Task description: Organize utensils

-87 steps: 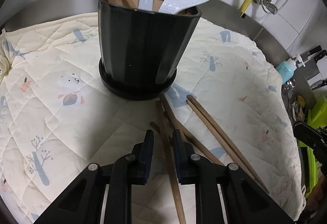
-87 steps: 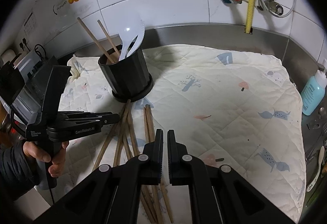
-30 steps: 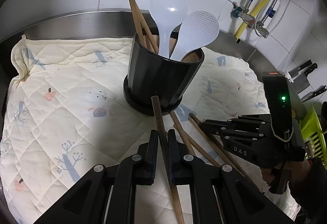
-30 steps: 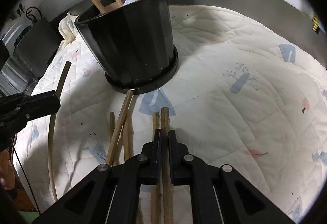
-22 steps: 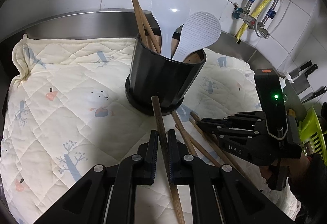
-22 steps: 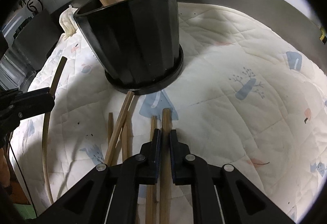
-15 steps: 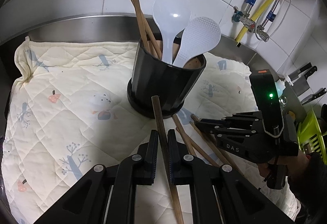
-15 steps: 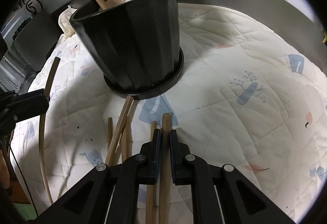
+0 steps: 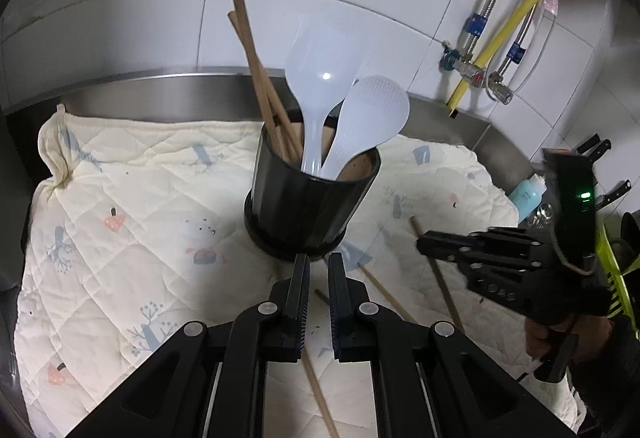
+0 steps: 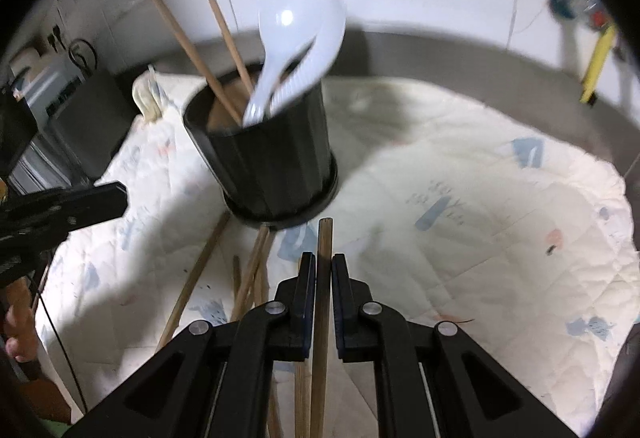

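A black utensil holder (image 9: 312, 206) stands on the quilted cloth and holds two white rice paddles (image 9: 360, 126) and wooden chopsticks (image 9: 256, 78); it also shows in the right wrist view (image 10: 272, 166). My left gripper (image 9: 318, 266) hangs in front of the holder, jaws slightly apart with nothing between them. My right gripper (image 10: 324, 262) is shut on a wooden chopstick (image 10: 323, 278) and holds it lifted, tip toward the holder's base. Several loose chopsticks (image 10: 248, 278) lie on the cloth below.
The cream quilted cloth (image 9: 132, 206) covers a steel counter with a raised back rim (image 9: 160, 94). Pipes and a yellow hose (image 9: 516, 22) run on the tiled wall at right. A blue bottle (image 9: 528, 194) and knives (image 9: 600, 150) stand at far right.
The chopstick that my left gripper held is gone from its jaws, which now stand slightly apart. My right gripper has lifted its chopstick off the cloth and risen.
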Demonstrator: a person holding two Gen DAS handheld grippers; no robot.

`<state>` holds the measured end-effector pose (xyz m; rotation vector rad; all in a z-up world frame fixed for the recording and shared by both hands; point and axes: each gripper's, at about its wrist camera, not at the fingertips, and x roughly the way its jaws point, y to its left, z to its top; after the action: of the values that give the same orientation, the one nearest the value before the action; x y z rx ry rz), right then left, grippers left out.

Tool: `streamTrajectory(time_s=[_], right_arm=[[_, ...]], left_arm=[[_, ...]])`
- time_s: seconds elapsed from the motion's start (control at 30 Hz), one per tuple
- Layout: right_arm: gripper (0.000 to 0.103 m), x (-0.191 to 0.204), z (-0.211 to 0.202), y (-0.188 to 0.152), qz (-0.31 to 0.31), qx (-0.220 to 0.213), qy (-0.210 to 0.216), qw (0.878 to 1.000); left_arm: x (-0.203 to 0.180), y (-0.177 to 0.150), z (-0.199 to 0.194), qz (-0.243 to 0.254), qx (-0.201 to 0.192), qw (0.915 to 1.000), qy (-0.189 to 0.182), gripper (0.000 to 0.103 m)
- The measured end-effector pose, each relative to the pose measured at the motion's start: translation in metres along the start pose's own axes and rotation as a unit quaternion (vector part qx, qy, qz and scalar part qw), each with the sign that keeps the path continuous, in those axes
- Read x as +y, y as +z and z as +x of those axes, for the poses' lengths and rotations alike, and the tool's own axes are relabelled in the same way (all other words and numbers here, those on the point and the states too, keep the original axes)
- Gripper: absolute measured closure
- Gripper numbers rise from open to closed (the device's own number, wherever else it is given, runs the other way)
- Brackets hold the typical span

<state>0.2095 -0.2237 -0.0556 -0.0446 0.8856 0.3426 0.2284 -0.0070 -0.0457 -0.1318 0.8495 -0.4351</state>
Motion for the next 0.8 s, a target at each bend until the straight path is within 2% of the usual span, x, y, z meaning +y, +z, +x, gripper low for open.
streamTrajectory(time_s=[0.17,0.3,0.37,0.57,0.67,0.8], right_arm=[[0.093,-0.001,-0.017,0.003,0.003,-0.027,-0.003,1.000],[0.093,-0.002,-0.017,0.003,0.007,-0.032,0.000,0.999],[0.093,-0.005,-0.016,-0.001,0.012,-0.022,0.006,1.000],[0.091,-0.017,0.006,-0.015,0.039,0.018,0.026,0.999],[0.078,-0.015,0.018,-0.017,0.033,0.029,0.016,0.999],[0.076,-0.012,0.035,-0.018,0.021,0.043,0.010,0.999]], left_arm=[[-0.003,-0.004,0.006,0.004,0.013,0.9999,0.001,0.094],[-0.002,-0.012,0.029,0.008,0.060,0.9981,0.010,0.093],[0.000,-0.016,0.040,0.005,0.082,0.9966,0.008,0.092],[0.010,-0.022,0.055,-0.014,0.101,0.9946,0.019,0.092],[0.019,-0.021,0.064,-0.031,0.115,0.9927,0.019,0.091],[0.027,-0.020,0.072,-0.039,0.121,0.9917,0.020,0.089]])
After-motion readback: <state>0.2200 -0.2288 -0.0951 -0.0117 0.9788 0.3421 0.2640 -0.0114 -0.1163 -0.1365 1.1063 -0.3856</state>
